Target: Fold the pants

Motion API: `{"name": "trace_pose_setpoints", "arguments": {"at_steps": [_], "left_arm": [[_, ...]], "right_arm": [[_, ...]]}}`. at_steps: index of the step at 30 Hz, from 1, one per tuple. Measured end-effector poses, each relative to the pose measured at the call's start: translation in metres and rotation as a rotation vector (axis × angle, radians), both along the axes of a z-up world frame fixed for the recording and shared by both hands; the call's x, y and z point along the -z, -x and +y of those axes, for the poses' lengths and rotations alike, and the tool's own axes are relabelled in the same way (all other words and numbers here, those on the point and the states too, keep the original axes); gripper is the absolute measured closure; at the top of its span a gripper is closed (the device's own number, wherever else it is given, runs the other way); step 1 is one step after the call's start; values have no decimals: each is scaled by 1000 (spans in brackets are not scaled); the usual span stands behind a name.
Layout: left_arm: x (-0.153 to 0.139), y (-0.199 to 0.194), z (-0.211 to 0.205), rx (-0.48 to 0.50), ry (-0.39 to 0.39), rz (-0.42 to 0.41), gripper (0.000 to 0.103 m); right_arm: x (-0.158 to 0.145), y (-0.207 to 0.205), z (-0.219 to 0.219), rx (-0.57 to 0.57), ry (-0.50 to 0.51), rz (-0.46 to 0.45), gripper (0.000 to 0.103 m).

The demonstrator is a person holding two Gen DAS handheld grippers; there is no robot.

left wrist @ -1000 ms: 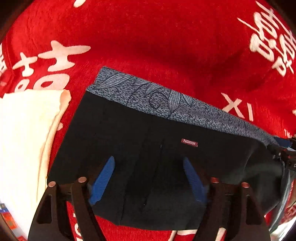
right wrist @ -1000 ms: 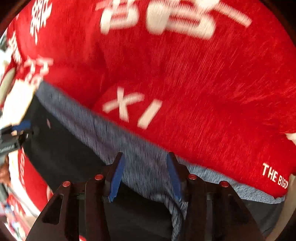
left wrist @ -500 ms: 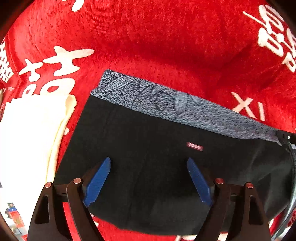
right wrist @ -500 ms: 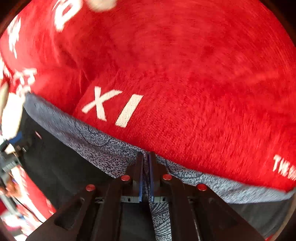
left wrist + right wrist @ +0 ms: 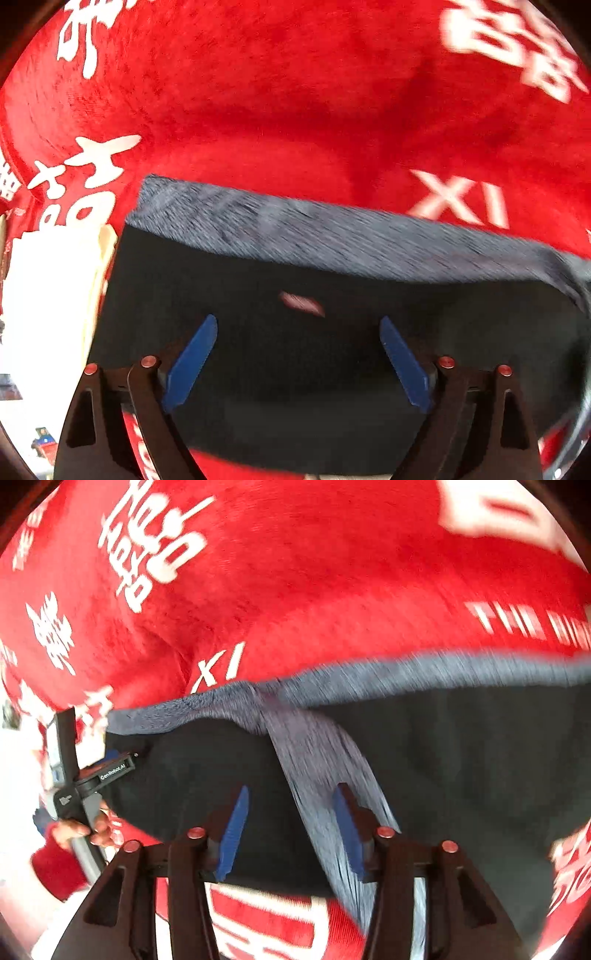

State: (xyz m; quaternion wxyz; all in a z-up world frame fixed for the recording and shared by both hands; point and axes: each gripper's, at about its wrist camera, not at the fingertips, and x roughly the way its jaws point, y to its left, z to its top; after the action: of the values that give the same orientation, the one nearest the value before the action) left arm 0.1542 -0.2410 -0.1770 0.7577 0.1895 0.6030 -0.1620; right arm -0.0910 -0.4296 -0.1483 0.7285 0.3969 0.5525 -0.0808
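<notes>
While the pants (image 5: 332, 354) lay partly folded on the red blanket (image 5: 295, 110), left tool (image 5: 299, 350) and right tool (image 5: 291, 823) gaped empty — folds remained, I judged.

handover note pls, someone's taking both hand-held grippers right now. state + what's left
Left hand-held gripper: open, over the black pants, holding nothing.
Right hand-held gripper: open, straddling a raised grey band of the pants; blur hides whether it touches.
Pants lie on the red blanket, grey waistband at the far edge, cream cloth to the left.
One side appears lifted over. Left: lay it flat, finish the fold.
</notes>
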Motion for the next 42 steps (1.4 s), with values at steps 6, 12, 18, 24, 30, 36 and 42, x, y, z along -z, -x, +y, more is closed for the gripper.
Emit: {"name": "trace_pose_setpoints", "arguments": {"at_steps": [6,12,18,24,30,36,42], "left_arm": [[-22,85,-36,158,58,102,12],[-30,164,-78,363,156,218,12],[-34,220,-106,477,223,288,12],[-24,246,-122,524,256,361,12],[-7,267,-155,544,270,405,12],[7,276,-176,498,254,451,12],[11,276,-189,418,239,493,12]], "right_arm": [[0,81,9,135,-51,26,44],[7,180,33,339,-43,95,44],[21,271,54,536,-18,139,44],[43,318,56,642,-34,138,44],[53,333,52,602,-64,24,44],[66,317,37,527,-175,-72,59],[47,309,12,473,-331,-90,100]]}}
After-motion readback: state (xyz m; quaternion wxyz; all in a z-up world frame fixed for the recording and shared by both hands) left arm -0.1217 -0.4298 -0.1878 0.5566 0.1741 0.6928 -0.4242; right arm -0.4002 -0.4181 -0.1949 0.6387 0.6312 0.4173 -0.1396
